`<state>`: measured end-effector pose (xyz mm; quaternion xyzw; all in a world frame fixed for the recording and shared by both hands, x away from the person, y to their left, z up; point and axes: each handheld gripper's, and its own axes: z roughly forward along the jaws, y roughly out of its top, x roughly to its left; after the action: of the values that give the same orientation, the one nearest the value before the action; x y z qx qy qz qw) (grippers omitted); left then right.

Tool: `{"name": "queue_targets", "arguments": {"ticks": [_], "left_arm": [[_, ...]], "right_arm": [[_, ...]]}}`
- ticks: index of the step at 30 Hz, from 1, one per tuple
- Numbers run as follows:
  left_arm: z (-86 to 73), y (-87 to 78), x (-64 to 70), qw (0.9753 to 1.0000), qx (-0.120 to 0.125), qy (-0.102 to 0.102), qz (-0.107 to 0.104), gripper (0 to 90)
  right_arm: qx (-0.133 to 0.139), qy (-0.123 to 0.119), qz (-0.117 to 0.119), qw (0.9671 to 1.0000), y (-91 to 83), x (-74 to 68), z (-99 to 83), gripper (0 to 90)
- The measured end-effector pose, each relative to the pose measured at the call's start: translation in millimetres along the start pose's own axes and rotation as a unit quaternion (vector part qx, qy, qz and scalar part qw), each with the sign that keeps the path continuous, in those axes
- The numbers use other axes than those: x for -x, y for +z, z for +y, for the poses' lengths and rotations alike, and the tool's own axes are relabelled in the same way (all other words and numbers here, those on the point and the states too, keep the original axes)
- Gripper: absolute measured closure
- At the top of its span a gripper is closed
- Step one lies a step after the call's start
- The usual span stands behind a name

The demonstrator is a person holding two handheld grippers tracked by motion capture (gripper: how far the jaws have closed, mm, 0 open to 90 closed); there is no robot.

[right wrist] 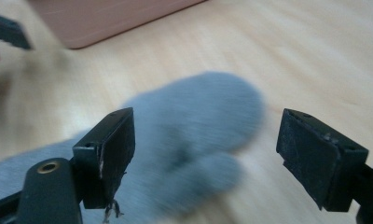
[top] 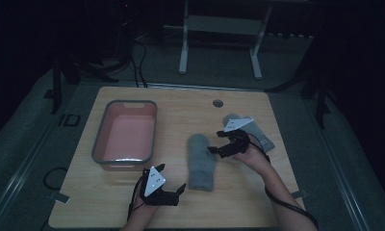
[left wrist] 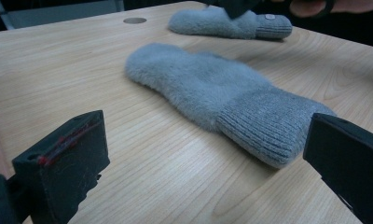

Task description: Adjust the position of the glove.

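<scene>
Two grey mittens (top: 201, 161) lie unlabelled on the table (top: 238, 202); left gripper (top: 173, 185) and right gripper (top: 214, 144) both gape wide.

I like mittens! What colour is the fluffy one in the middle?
Grey. The mitten shows best in the left gripper view.

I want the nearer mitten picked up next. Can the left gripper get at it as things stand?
Probably yes: the left gripper is open, facing the nearer mitten's knit cuff, with bare table between them.

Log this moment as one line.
left gripper: open, near mitten's cuff | right gripper: open, over near mitten | far mitten: flat | bin: empty
</scene>
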<state>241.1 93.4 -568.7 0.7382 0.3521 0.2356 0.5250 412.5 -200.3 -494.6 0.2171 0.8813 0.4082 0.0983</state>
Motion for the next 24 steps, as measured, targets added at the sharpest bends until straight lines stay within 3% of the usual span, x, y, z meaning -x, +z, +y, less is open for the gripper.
{"name": "queue_targets", "arguments": {"ticks": [4, 8, 11, 14, 21, 24], "left_arm": [[0.0, 0.0, -0.1, 1.0, 0.001, 0.0, 0.0, 0.3], [0.1, 0.1, 0.0, 1.0, -0.001, 0.0, 0.0, 0.3], [-0.1, -0.2, -0.1, 1.0, 0.002, 0.0, 0.0, 0.3], [-0.1, -0.2, -0.4, 1.0, 0.002, -0.002, -0.001, 0.3], [-0.2, -0.4, -0.6, 1.0, 0.002, -0.004, -0.001, 0.3], [-0.1, -0.4, -0.9, 1.0, 0.001, -0.003, -0.001, 0.3]], "right_arm": [[0.019, 0.013, -0.043, 0.9988, -20.1, 14.3, -4.6, 14.5], [0.035, 0.045, -0.075, 0.9956, -36.4, 28.9, -12.7, 14.4], [0.026, 0.064, -0.085, 0.9939, -43.5, 41.6, -20.7, 19.8], [0.018, 0.079, -0.102, 0.9914, -48.6, 53.7, -30.1, 19.6], [-0.015, 0.088, -0.137, 0.9866, -54.1, 78.1, -51.6, 28.9], [-0.026, 0.108, -0.143, 0.9834, -54.5, 90.5, -57.5, 31.0]]}}
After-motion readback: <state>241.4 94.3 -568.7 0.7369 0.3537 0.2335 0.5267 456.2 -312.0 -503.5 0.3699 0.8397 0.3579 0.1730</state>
